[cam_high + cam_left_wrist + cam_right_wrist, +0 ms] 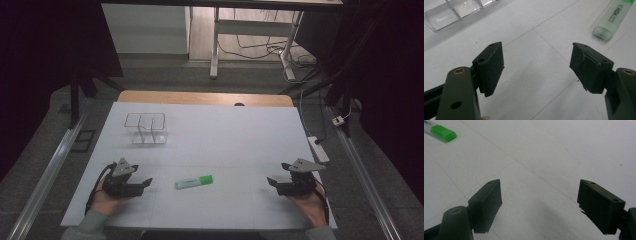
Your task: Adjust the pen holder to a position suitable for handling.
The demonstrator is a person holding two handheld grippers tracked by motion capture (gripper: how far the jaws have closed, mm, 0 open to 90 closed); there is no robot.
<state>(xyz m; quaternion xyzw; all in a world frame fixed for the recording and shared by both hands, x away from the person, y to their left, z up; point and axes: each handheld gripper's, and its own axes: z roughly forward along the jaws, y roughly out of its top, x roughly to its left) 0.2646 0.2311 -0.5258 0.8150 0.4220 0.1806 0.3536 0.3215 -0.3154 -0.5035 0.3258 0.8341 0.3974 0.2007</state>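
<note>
A green highlighter (194,181) with a green cap lies flat on the white table (225,135), near the front edge and midway between my hands. My left gripper (145,183) rests at the front left, open, with nothing between its jaws; its own view has the highlighter (612,18) ahead at the upper right. My right gripper (272,182) rests at the front right, also open and empty. Over there the highlighter's green cap (443,133) pokes in at the top left of the right gripper view.
A clear plastic organiser box (145,128) with dividers stands at the back left of the table, and its corner (456,12) is at the top left of the left gripper view. A white power strip (318,148) lies on the floor off the table's right edge.
</note>
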